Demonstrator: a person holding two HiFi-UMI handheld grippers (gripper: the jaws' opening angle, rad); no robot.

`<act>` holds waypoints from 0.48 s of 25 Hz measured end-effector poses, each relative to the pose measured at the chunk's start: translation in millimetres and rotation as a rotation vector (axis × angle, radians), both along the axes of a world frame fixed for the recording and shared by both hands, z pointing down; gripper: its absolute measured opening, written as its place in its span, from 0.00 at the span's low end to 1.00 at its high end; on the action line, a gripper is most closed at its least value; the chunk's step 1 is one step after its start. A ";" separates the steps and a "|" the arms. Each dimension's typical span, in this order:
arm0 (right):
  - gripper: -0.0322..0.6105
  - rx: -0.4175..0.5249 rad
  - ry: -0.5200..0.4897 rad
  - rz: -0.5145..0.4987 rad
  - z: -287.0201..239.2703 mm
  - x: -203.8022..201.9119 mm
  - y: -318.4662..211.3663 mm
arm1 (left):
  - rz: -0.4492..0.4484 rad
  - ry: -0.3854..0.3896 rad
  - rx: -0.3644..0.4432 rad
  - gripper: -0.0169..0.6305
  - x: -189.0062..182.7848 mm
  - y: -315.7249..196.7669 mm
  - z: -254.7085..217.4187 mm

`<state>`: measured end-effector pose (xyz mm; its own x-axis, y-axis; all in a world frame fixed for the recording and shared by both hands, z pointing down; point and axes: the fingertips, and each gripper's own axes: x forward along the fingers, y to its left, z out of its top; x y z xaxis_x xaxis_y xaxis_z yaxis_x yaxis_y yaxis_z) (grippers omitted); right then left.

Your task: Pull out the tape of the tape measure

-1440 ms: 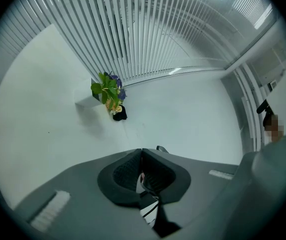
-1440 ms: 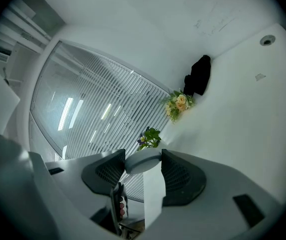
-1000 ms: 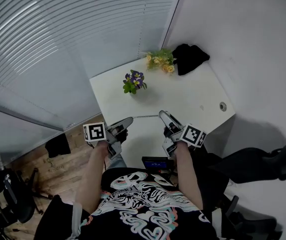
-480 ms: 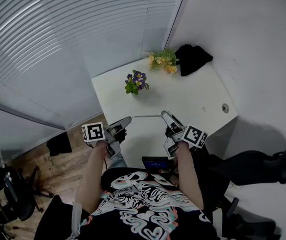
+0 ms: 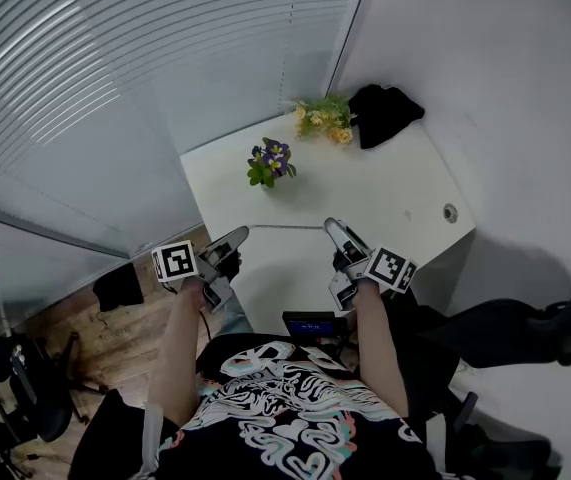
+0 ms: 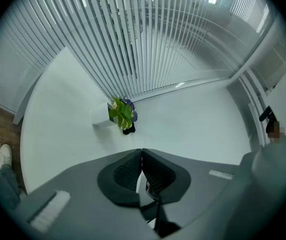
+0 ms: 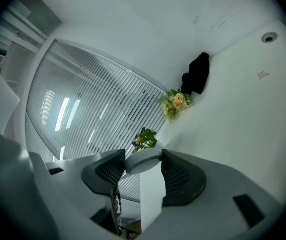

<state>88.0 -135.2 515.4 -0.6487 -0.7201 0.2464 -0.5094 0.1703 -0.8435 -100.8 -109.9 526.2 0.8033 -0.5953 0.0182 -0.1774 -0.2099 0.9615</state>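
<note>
In the head view a thin pale tape (image 5: 285, 227) runs level above the white table (image 5: 395, 193), from one gripper tip to the other. My left gripper (image 5: 242, 233) is shut on the tape's end. In the left gripper view that gripper (image 6: 141, 156) has its pads pressed together, and the tape itself is too thin to make out there. My right gripper (image 5: 331, 226) is shut on the white round tape measure case (image 7: 144, 162), which sits between its two pads (image 7: 113, 171). Both grippers hover over the table's near edge.
A small pot of purple flowers (image 5: 269, 163) stands mid-table. Yellow flowers (image 5: 323, 120) and a black cloth (image 5: 385, 114) lie at the far corner. A cable hole (image 5: 451, 212) is at the right edge. Blinds close off the left side, and a dark device (image 5: 310, 324) sits by my lap.
My left gripper has moved left and a little up, away from the right one. The stretch of tape between the two grippers has grown longer.
</note>
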 end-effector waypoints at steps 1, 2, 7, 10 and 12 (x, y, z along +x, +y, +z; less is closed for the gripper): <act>0.41 -0.002 -0.001 0.001 0.9 -0.1 -0.3 | -0.003 -0.001 -0.002 0.03 -1.9 -0.3 0.8; 0.41 -0.003 -0.003 0.001 1.6 -0.3 -0.4 | -0.005 0.009 0.002 0.03 -2.5 -0.5 -0.8; 0.40 -0.011 -0.008 0.004 5.2 -1.0 -0.1 | -0.011 -0.033 -0.010 0.03 -7.3 1.7 9.0; 0.41 -0.013 -0.010 0.005 6.5 -0.7 0.4 | -0.014 -0.023 -0.011 0.03 -7.8 1.7 8.8; 0.41 -0.015 -0.015 0.007 6.4 -1.5 0.6 | -0.017 -0.006 -0.008 0.03 -7.9 1.0 6.0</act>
<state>86.4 -134.6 521.8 -0.6471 -0.7211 0.2475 -0.4978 0.1538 -0.8535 -108.7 -108.9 532.2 0.7929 -0.6088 0.0280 -0.1866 -0.1988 0.9621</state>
